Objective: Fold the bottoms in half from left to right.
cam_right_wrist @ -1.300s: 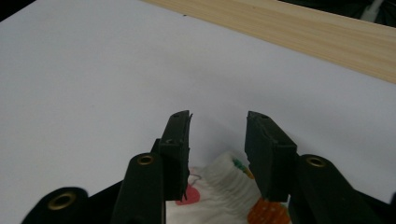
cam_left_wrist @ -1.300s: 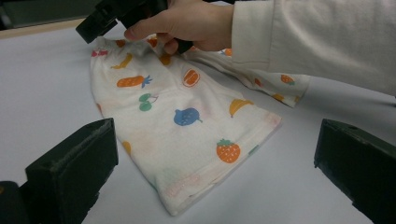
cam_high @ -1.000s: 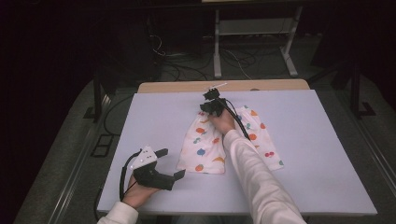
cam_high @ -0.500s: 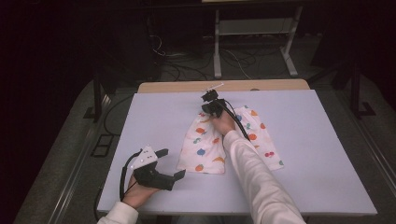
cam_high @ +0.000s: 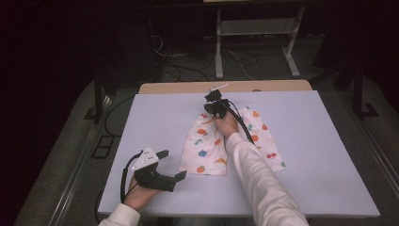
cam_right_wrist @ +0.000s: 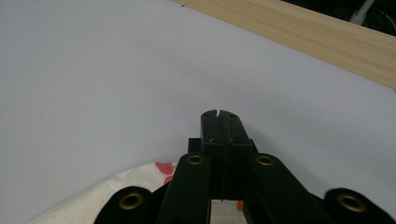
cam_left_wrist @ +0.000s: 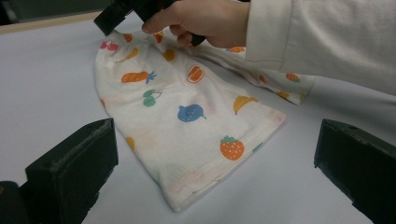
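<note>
**Right gripper closes at the far end of the fruit-print garment**

One pale worktop [cam_high: 329,155] carries one garment: a white, fruit-printed cloth piece [cam_high: 209,148] lying flat near the middle, a little closer to the far edge. Its long axis runs from the far edge toward the near edge, narrow end pointing away from the person, the two wider hemmed ends fanning out toward the near side.

There are two grippers. The right gripper [cam_high: 212,104] sits at the garment's far, narrow end, its jaws having just been closing; in the right gripper view they meet tip to tip [cam_right_wrist: 220,122] with cloth showing below them, though whether fabric is pinched between the pads cannot be told. The left gripper [cam_high: 170,165] rests near the near-left corner, well apart from the garment's near hem, its jaws standing wide and holding nothing, as the left gripper view shows with the garment [cam_left_wrist: 187,121] ahead.
</note>
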Available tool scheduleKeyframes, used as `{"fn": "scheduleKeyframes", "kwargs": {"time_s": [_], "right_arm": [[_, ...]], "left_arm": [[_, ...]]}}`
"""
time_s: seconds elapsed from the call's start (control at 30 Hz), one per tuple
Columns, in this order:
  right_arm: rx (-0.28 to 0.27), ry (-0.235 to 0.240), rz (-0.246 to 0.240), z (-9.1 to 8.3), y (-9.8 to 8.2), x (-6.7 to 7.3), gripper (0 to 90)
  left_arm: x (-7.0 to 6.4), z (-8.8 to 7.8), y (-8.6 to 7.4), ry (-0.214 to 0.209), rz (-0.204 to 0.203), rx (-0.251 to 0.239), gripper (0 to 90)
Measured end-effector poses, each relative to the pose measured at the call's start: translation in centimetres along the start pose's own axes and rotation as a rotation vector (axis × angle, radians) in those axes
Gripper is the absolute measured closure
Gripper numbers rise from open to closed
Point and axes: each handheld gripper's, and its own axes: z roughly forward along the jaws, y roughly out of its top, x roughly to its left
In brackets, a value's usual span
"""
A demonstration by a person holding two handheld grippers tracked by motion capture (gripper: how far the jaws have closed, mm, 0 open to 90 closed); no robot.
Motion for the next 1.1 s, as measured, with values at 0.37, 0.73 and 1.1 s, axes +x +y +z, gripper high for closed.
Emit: {"fn": "scheduleKeyframes", "kwargs": {"time_s": [0.37,0.73,1.1], "right_arm": [[-0.021,0.003,-0.004,-0.4,-0.1,0.4,89.1],[-0.022,0.002,0.0,-0.4,-0.1,0.4,89.1],[-0.028,0.0,-0.006,-0.4,-0.1,0.4,89.1]], "left_arm": [[0.0,0.4,1.2,-0.024,-0.023,0.12,0.0],[1.0,0.7,3.2,-0.008,-0.042,0.194,0.0],[3.0,2.1,3.3,0.003,-0.12,0.246,0.0]]}}
